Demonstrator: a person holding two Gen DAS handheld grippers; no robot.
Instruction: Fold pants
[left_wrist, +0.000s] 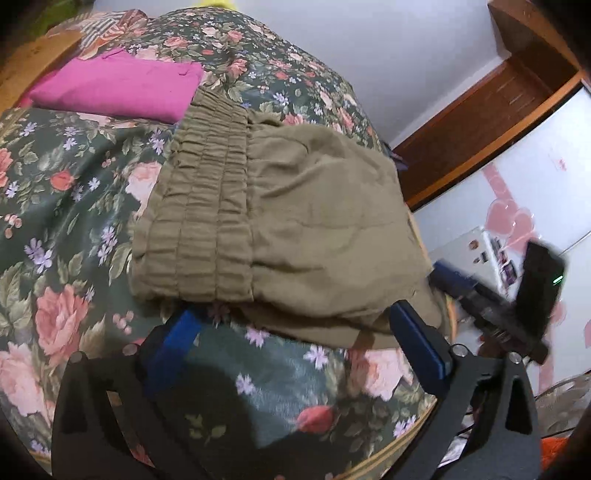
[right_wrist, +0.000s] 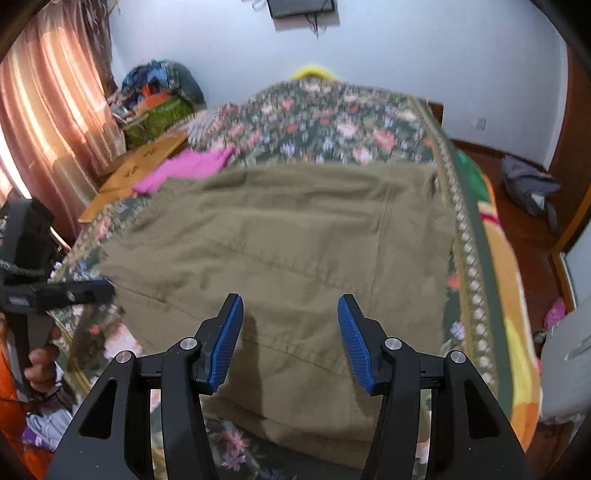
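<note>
I have the pants (right_wrist: 280, 251) lying on the bed (left_wrist: 66, 206), already doubled into a thick olive stack, close to the bed's edge. My left hand-held gripper (left_wrist: 295, 325) is released, its jaws spread wide just short of the stack's near hem, holding nothing. My right hand-held gripper (right_wrist: 290, 325) is also released, jaws apart, hovering over the near part of the cloth.

The risk I see: the stack sits by the edge, so a careless pinch or drag could pull layers off the side, or catch only the top layer and undo the fold. The right view is blurred, so my aim there is uncertain.

Only the left view shows the gathered waistband (left_wrist: 207, 199) and a folded pink garment (left_wrist: 118, 86) clearly; only the right view shows the bed's trimmed edge and the floor beyond it.
</note>
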